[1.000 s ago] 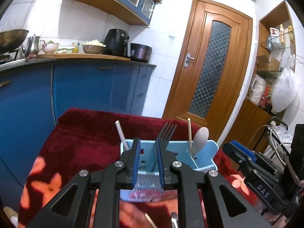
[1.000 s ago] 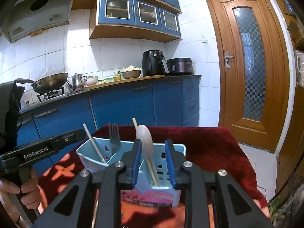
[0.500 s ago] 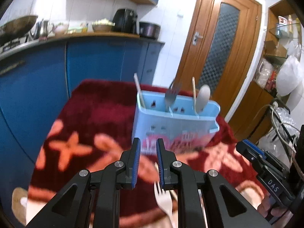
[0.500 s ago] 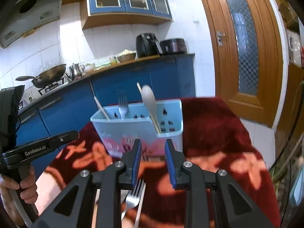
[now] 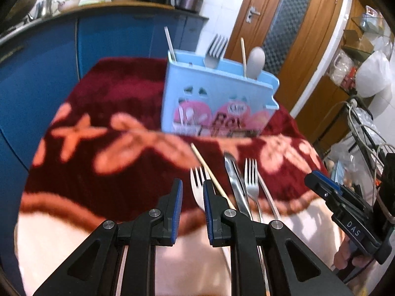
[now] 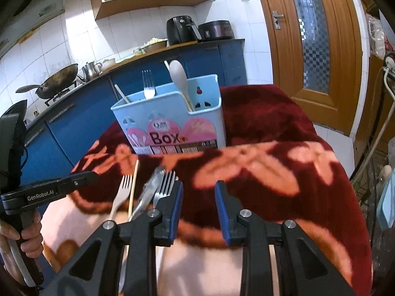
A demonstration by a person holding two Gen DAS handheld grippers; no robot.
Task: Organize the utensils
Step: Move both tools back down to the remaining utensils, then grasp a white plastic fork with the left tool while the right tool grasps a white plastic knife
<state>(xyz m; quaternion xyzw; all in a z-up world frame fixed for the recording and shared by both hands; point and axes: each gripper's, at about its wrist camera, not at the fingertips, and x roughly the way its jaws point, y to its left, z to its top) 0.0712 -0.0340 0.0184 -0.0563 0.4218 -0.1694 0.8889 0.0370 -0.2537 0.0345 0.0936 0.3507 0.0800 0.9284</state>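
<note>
A light blue utensil box stands on the red flowered cloth; it also shows in the right wrist view. It holds a fork, a white spoon and chopsticks. On the cloth in front lie a white fork, a chopstick, a knife and a steel fork. My left gripper is open and empty, just above the white fork. My right gripper is open and empty, right of the steel fork.
Blue kitchen cabinets with a wok and appliances on the counter stand behind the table. A wooden door is at the right. Shelves, bags and cables crowd the right side. The cloth's pale front edge is near me.
Both grippers have pulled back from the box and tilted down toward the loose utensils on the cloth. The right jaws have opened wider.
</note>
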